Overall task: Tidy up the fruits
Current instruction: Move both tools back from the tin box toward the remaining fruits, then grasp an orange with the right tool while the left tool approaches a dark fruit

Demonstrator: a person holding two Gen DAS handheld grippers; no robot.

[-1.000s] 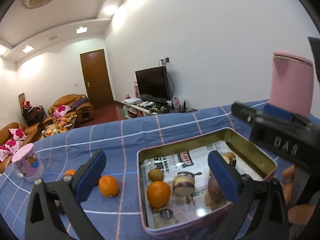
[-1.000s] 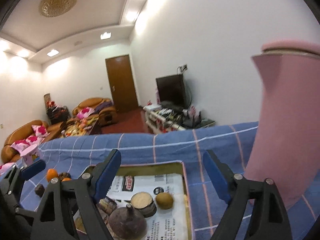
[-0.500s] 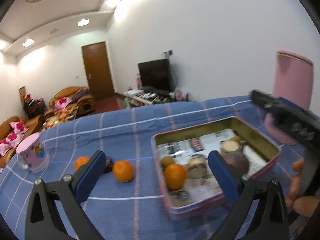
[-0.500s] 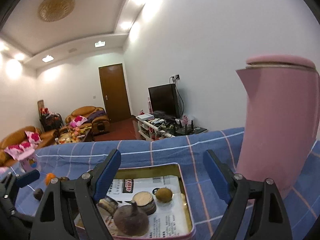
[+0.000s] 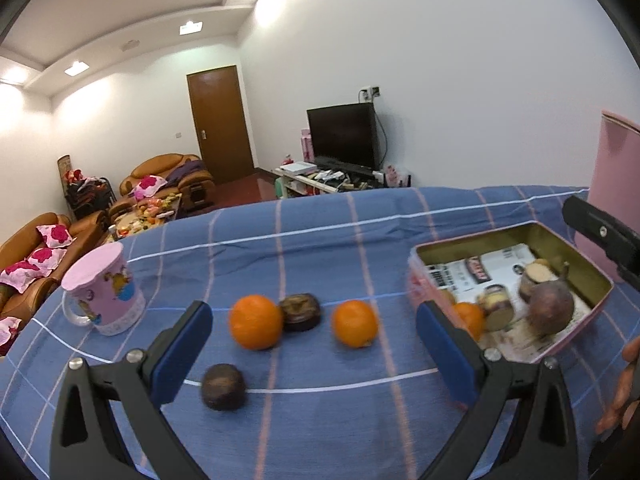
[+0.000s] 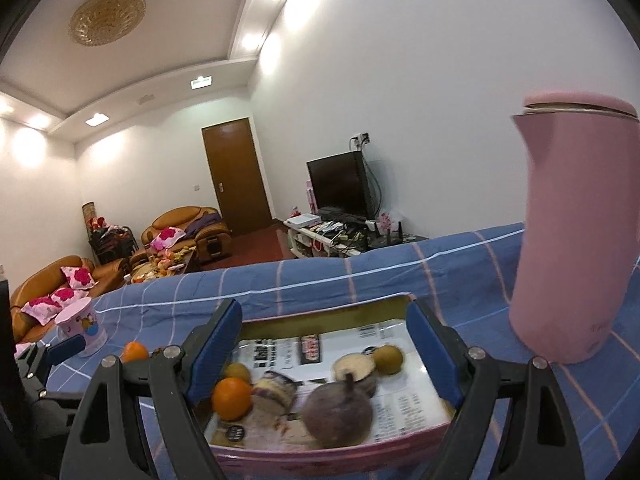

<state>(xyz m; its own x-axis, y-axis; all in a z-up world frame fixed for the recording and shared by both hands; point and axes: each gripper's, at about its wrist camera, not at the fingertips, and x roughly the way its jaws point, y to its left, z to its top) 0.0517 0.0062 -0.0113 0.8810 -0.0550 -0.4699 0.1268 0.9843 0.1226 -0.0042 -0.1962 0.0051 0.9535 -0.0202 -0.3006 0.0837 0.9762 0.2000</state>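
In the left wrist view two oranges (image 5: 256, 322) (image 5: 355, 323) and two dark round fruits (image 5: 300, 311) (image 5: 223, 387) lie loose on the blue checked cloth. My left gripper (image 5: 314, 354) is open and empty, held above them. To the right stands a pink tin (image 5: 576, 248) lined with paper, holding an orange (image 5: 469, 318), a dark purple fruit (image 5: 550, 307) and other pieces. In the right wrist view my right gripper (image 6: 324, 350) is open and empty over the tin (image 6: 320, 450), with its orange (image 6: 232, 398) and purple fruit (image 6: 336, 410) below.
A pink mug (image 5: 102, 290) stands at the left of the table. A tall pink kettle (image 6: 576, 236) stands right of the tin, close to the right gripper. The table's far edge drops to a living room with sofas and a TV.
My left gripper has swung left, away from the tin, so the loose oranges and dark fruits now lie between its fingers. My right gripper pulled back slightly over the tin.
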